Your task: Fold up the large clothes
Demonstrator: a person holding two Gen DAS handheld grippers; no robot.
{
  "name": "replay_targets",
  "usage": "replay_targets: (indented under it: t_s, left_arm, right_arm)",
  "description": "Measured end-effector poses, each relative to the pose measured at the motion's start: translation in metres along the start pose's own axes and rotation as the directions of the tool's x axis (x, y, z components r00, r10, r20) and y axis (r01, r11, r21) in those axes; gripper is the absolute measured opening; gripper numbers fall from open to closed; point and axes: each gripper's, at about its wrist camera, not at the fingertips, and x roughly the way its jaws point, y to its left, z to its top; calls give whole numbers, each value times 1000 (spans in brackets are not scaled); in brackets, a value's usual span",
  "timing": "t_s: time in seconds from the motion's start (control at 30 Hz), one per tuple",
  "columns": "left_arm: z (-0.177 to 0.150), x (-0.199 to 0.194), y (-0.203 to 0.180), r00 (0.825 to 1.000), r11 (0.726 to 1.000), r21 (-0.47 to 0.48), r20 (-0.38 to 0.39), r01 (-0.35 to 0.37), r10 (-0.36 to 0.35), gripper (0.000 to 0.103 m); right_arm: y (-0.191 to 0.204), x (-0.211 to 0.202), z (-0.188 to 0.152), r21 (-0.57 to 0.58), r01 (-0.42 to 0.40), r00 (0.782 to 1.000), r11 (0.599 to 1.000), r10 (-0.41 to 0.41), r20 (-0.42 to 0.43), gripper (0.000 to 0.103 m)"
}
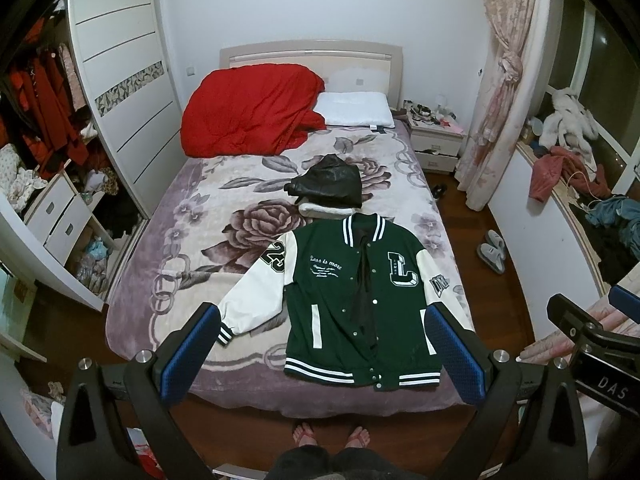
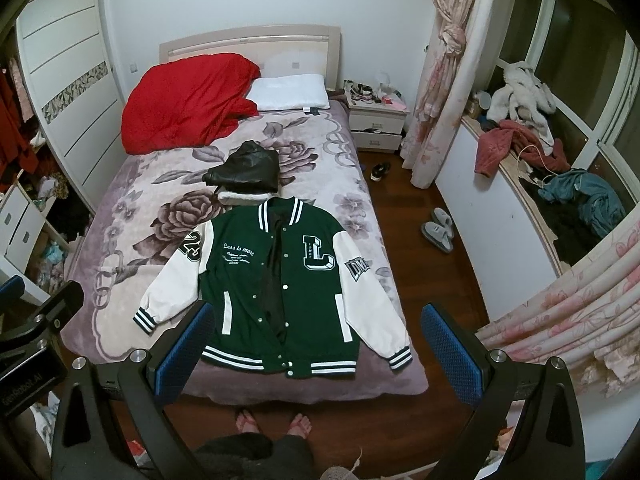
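A green varsity jacket (image 1: 344, 304) (image 2: 280, 280) with white sleeves lies flat, front up and partly unsnapped, near the foot of the bed (image 1: 192, 240) (image 2: 120, 248). Its collar points toward the headboard and both sleeves are spread outward. My left gripper (image 1: 324, 320) hovers high above the foot of the bed, open, nothing between its blue pads. My right gripper (image 2: 316, 320) hovers likewise, open and empty. The right gripper's body (image 1: 592, 332) shows at the right edge of the left wrist view. Beyond the jacket's collar rests a folded black leather garment (image 1: 326, 186) (image 2: 246, 170).
A red duvet (image 1: 252, 116) and a white pillow (image 1: 354, 110) lie at the head of the bed. A person's feet (image 1: 332, 434) stand on the wooden floor at the bed's foot. An open wardrobe (image 1: 52, 152) is left; slippers (image 2: 438, 232), nightstand (image 2: 378, 124) and cluttered window ledge (image 2: 532, 168) are right.
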Motion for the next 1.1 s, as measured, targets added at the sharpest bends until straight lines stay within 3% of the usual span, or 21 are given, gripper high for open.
replay_targets:
  t_s: [1.1]
  left_arm:
    - [10,-8,2,1000,1000,-3,18,6,-5,103]
  right_arm:
    - [15,-16,29,-1,-5,1000,1000,5,25,103]
